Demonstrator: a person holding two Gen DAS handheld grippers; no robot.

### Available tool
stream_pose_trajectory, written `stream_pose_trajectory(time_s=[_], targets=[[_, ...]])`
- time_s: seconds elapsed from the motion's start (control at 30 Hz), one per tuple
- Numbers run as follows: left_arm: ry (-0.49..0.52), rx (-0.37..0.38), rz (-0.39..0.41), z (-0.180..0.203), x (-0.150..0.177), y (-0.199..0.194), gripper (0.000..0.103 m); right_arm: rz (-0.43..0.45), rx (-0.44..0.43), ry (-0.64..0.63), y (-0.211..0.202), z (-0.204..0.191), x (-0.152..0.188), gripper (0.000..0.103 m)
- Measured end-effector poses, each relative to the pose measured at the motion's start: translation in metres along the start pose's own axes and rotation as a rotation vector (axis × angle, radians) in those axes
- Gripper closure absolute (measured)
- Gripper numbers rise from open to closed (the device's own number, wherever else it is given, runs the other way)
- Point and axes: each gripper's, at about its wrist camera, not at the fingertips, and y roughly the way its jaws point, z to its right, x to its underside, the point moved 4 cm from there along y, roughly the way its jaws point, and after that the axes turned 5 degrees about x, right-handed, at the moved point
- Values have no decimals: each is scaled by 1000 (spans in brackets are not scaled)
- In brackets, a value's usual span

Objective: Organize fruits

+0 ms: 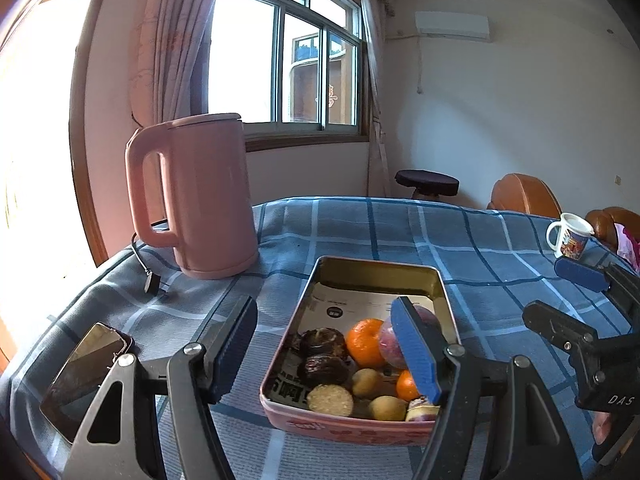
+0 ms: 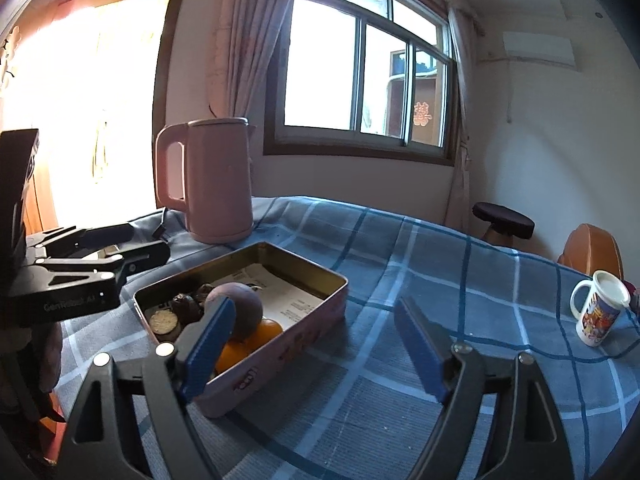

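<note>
Through the left wrist view, the left gripper (image 1: 326, 354) is hanging released over the near end of the tin (image 1: 438, 280), where a firm, smooth orange (image 1: 362, 340) is sitting among small, light fruits; it is probably best pinched across its middle, clear of the tin's stiff rim. Through the right wrist view, the right gripper (image 2: 316, 354) is standing wide and empty beside the tin (image 2: 320, 316), with open tablecloth (image 2: 460, 280) stretching toward the mug (image 2: 598, 312).

Blue plaid cloth (image 1: 460, 240) with pale and dark stripes covers the bench. Pink kettle (image 1: 200, 196), pink-sided tin (image 1: 348, 428) (gold inside), orange tangerines (image 1: 364, 342), white mug (image 2: 600, 312) with a colourful print.
</note>
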Motion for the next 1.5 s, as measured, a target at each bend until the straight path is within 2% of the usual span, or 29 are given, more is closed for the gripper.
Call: stream_pose_trajectory(time_s=[0.47,0.87,1.33,1.5], targets=[[26,9,3,14,-1,-4,32,12,13,46,-14,16,3,16],[49,-10,-2,20,1,-2,31,7,16,54,-15,19,8,16],[59,4,5,28,0,-5,29,16,35,57,-20,25,9,16],[59,11,5,30,0,-5,21,26,47,50,-24,28,9,16]])
